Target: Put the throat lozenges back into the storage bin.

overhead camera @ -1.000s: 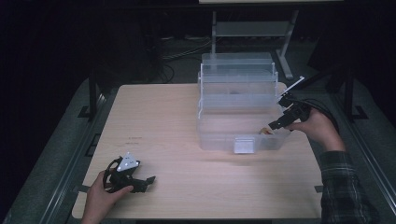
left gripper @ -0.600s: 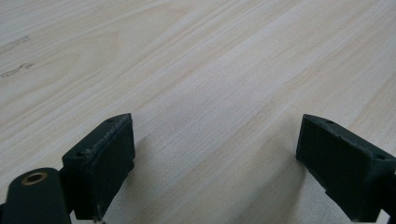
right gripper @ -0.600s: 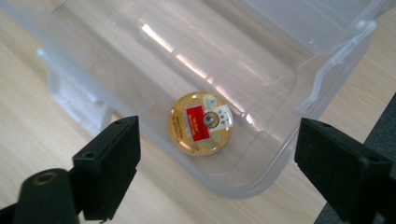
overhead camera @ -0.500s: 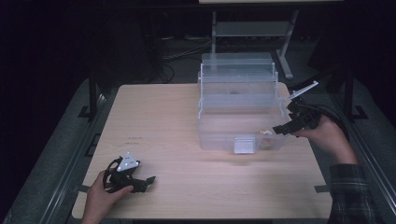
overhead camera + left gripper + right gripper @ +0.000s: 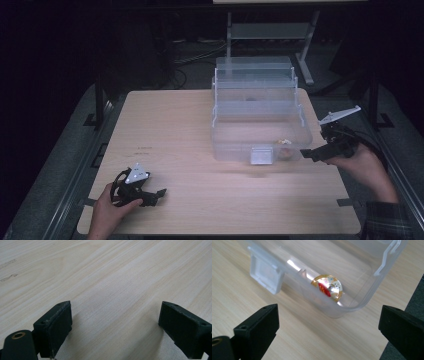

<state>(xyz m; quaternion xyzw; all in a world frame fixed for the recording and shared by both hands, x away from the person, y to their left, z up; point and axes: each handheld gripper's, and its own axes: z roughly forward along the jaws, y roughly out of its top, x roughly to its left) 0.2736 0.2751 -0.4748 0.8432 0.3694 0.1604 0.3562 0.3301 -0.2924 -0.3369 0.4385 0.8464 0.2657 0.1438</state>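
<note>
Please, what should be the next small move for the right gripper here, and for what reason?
Probably draw the right gripper a little further from the clear box and set it down on the table. Its jaws stand wide open with nothing between them, outside the box's near corner, and the small round gold item already lies inside the bottom compartment. The left gripper rests open at the table's near left.

Small gold-rimmed round object (image 5: pixel 327 287) inside clear plastic box (image 5: pixel 260 112), front-right corner.
</note>
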